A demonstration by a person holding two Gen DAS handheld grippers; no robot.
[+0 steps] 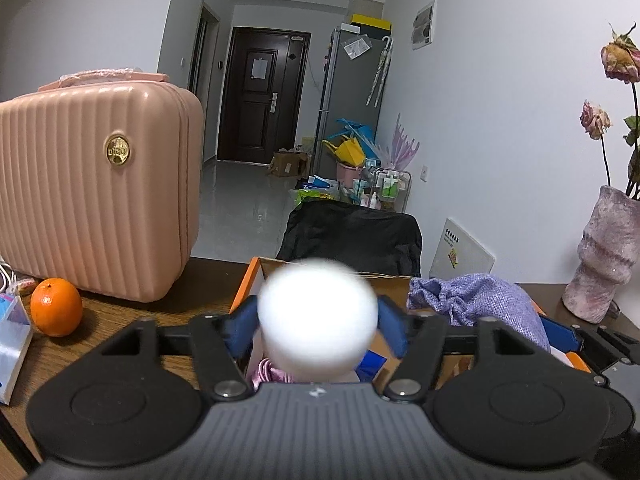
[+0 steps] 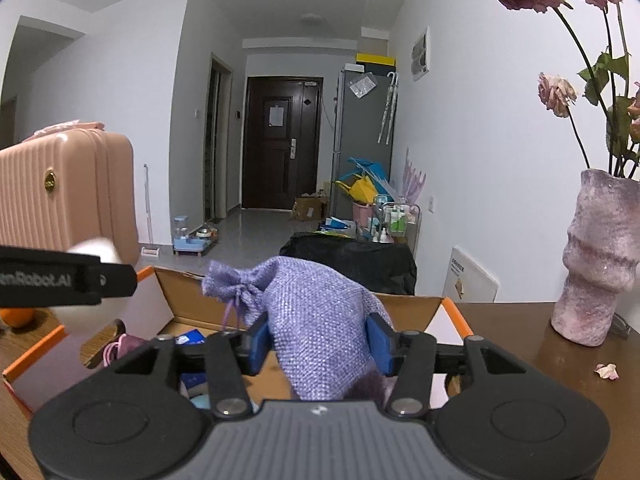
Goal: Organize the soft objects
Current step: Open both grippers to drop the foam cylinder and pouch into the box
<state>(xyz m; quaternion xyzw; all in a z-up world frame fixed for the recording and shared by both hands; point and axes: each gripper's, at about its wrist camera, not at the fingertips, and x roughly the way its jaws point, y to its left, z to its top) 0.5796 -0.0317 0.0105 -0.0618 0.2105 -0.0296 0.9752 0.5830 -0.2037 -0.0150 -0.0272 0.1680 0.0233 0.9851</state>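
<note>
While both tools hung over the open cardboard box [image 2: 404, 304], I had the white ball [image 1: 318, 316] between the left gripper [image 1: 318, 328] pads, jaws wide, contact unclear through blur. The right gripper [image 2: 320, 344], half open, flanked the purple drawstring pouch [image 2: 316, 312] loosely. I judged both ready to drop in. At ten o'clock stood the pink case [image 1: 96, 192]; at two o'clock the vase [image 2: 596, 256]; neither blocked the box.

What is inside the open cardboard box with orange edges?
In the open cardboard box, the right wrist view shows a pink satin drawstring pouch and blue packets. The purple woven drawstring bag and the right gripper cover the rest.
</note>
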